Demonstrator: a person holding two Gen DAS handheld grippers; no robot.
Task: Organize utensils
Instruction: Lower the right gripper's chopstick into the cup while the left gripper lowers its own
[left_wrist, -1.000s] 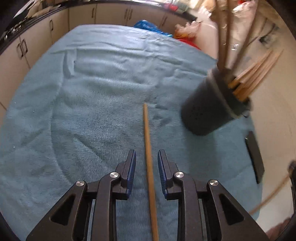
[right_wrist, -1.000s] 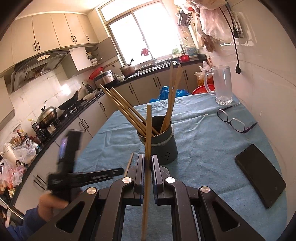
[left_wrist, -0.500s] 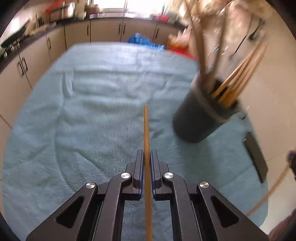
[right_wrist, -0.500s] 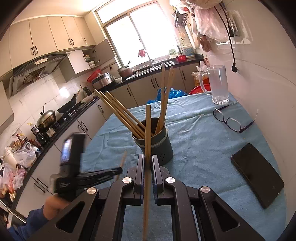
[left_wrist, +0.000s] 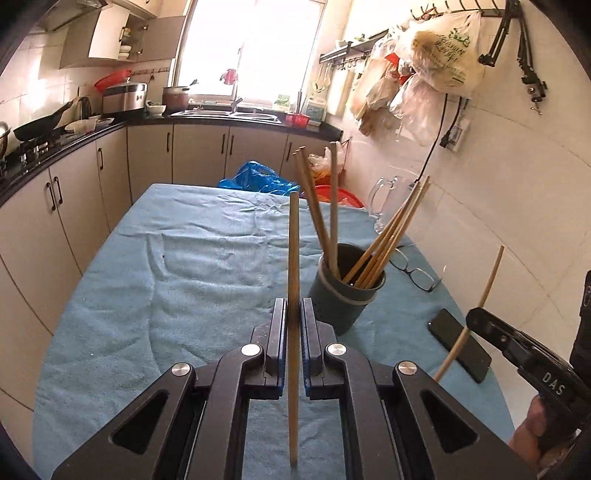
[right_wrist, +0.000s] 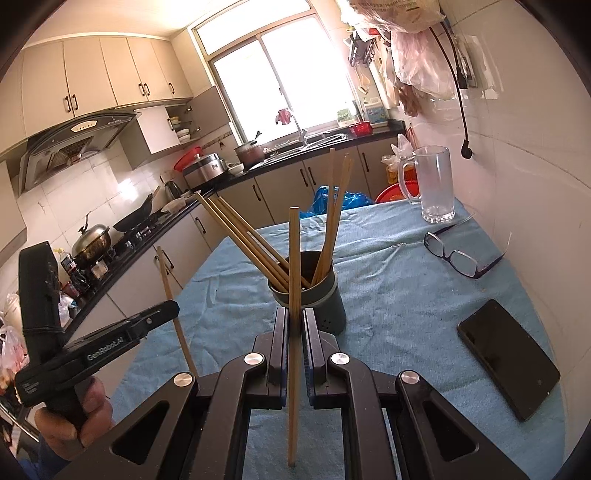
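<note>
While both show the holder (left_wrist: 345, 295), only right-wrist shows hood (right_wrist: 74, 142).

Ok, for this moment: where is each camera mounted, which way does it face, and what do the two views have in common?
Left wrist: sits on the left gripper, looks along its fingers over the blue-clothed table toward the window; shows its chopstick, plus the right gripper and hand at right.
Right wrist: sits on the right gripper, faces the same way; shows its own chopstick, plus the left gripper and hand at left.
Shared: chopstick holder, glasses, phone, glass mug.
</note>
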